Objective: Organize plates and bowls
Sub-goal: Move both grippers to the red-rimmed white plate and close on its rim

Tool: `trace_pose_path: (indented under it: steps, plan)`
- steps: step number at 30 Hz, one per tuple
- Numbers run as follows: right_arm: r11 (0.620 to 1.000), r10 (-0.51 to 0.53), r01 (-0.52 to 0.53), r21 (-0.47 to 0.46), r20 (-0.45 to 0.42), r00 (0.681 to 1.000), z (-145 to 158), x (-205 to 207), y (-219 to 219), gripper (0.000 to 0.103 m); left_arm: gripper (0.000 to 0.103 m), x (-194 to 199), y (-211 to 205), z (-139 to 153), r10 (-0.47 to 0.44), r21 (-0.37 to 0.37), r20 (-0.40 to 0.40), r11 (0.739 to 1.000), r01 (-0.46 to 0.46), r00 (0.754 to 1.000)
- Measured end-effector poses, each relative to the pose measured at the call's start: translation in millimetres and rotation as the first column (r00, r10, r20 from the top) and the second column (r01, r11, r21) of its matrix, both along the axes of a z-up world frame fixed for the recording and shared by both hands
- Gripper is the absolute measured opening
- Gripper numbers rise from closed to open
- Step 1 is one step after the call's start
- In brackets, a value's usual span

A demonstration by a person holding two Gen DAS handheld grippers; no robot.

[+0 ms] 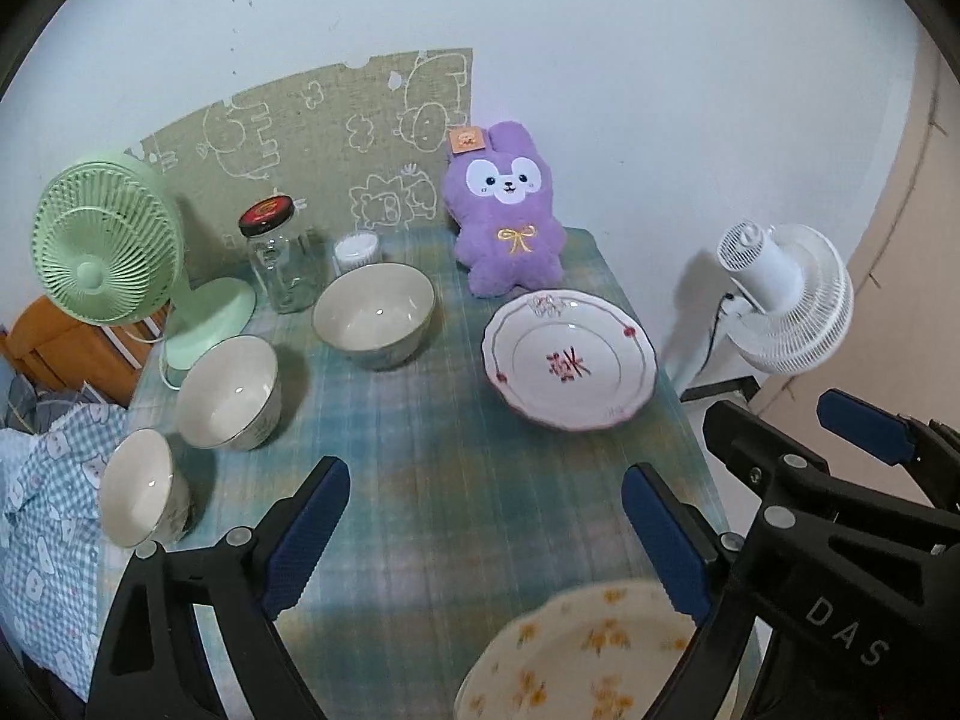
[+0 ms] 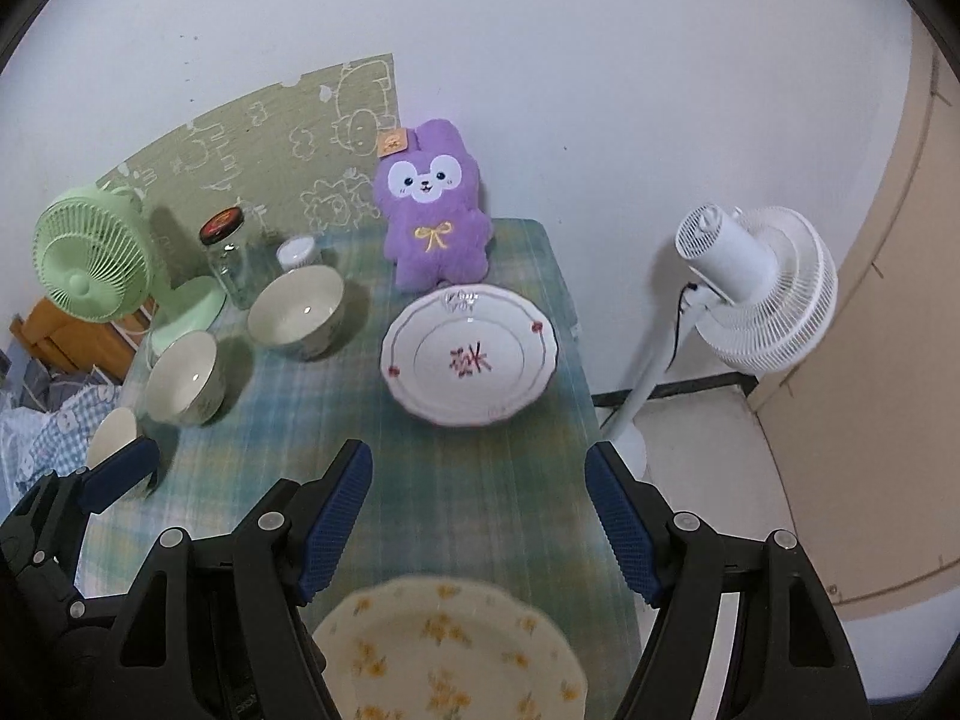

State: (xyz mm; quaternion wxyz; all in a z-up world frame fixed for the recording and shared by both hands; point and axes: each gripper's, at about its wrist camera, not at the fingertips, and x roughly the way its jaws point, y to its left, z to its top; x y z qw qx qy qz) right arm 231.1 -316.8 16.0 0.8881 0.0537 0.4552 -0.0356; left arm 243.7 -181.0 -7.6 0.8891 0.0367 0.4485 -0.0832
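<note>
A white plate with a red pattern [image 1: 570, 360] [image 2: 471, 354] lies at the far right of the checked tablecloth [image 1: 456, 480]. A cream plate with yellow flowers [image 1: 588, 654] [image 2: 450, 654] lies at the near edge, below both grippers. Three cream bowls stand in a row on the left: a large one [image 1: 375, 315] [image 2: 297, 312], a middle one [image 1: 231, 393] [image 2: 183, 378] and a small one [image 1: 141, 486] [image 2: 114, 435]. My left gripper [image 1: 486, 534] and right gripper [image 2: 480, 528] hover side by side above the table, both open with nothing between their blue pads.
At the back stand a green desk fan [image 1: 108, 246], a glass jar with a dark lid [image 1: 282, 264], a small tub of cotton swabs [image 1: 357, 252] and a purple plush rabbit [image 1: 510, 210]. A white floor fan [image 2: 756, 294] stands right of the table. Checked bedding [image 1: 42, 516] lies left.
</note>
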Motion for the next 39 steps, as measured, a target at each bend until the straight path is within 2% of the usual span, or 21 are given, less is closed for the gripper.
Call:
trace_pose_path:
  steps: [6,14,18,22,31,39]
  plan:
    - [1.000,0.027,-0.027,-0.011,-0.003,1.000,-14.9,49.0,-13.1,0.076,0.092,46.8,-15.5,-15.2,0.040,-0.017,-0.011,0.999,-0.040,0.999]
    - [0.999,0.045,-0.045,0.002,-0.002,0.999,-37.0,106.2,-30.0,0.076,0.091,100.3,-32.1,-36.2,0.073,0.000,-0.009,0.997,-0.073,0.997]
    - [0.998,0.057,-0.057,0.018,-0.028,0.998,-59.6,134.4,-35.8,0.076,0.090,121.9,-35.2,-57.5,0.098,0.003,-0.036,0.995,-0.098,0.994]
    - [0.998,0.058,-0.056,0.027,-0.061,0.996,-88.0,156.8,-41.4,0.076,0.089,141.3,-42.8,-84.0,0.105,0.043,-0.055,0.994,-0.102,0.993]
    - [0.998,0.013,-0.005,0.059,-0.137,0.991,-147.0,185.1,-57.5,0.076,0.085,169.7,-46.4,-139.8,0.156,0.084,-0.134,0.986,-0.146,0.979]
    - [0.998,0.007,0.004,0.059,-0.184,0.983,-176.2,192.8,-64.3,0.076,0.080,179.1,-52.3,-163.0,0.151,0.103,-0.172,0.986,-0.135,0.973]
